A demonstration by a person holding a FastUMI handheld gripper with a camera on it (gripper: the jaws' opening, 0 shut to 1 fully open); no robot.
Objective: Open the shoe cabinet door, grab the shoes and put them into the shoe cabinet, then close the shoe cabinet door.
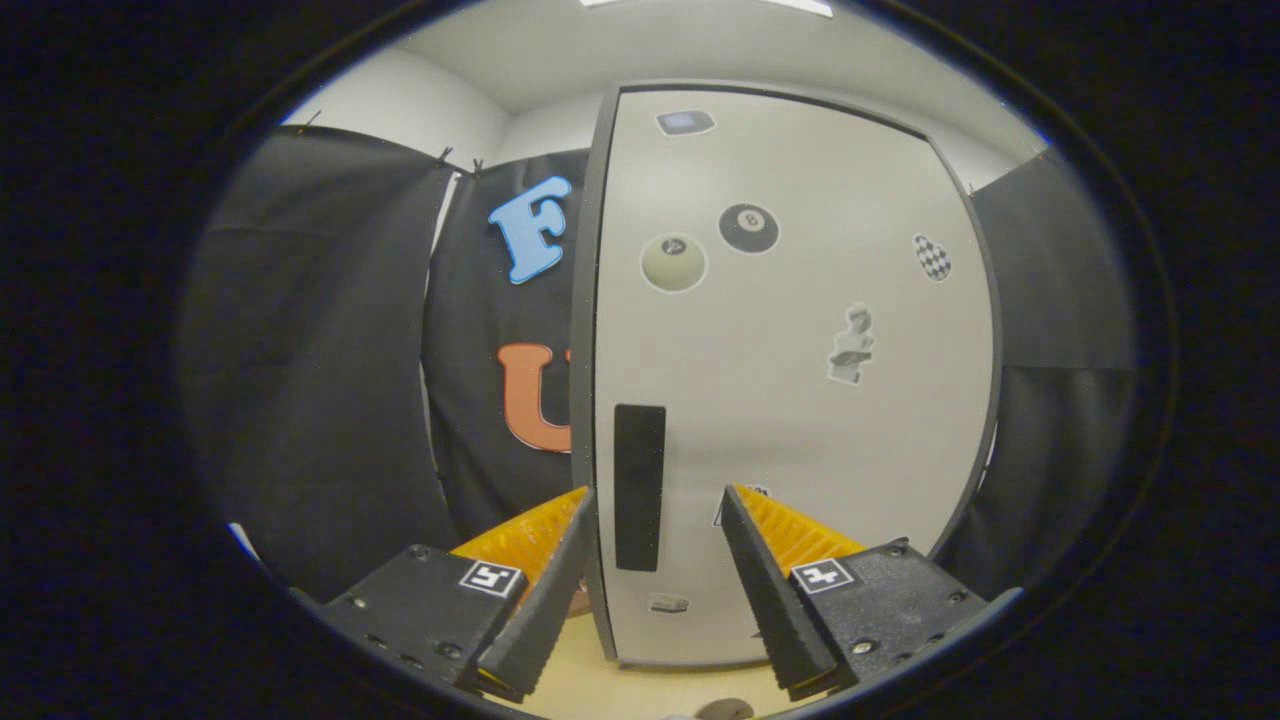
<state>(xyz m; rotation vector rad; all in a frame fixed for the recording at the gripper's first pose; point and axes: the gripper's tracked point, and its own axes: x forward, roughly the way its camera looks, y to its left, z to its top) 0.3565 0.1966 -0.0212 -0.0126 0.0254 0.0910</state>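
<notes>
The shoe cabinet door is a tall pale grey panel covered with several stickers, standing straight ahead and looking closed. Its black vertical handle sits near the door's left edge. My gripper is open, and the handle lies between the two fingertips, slightly beyond them. The left fingertip overlaps the door's left edge; the right one is in front of the door panel. Nothing is pressed between the fingers.
Black cloth walls hang to the left and right of the cabinet. A light wooden floor shows below the door, between the fingers. A small round grey object lies on it close to me.
</notes>
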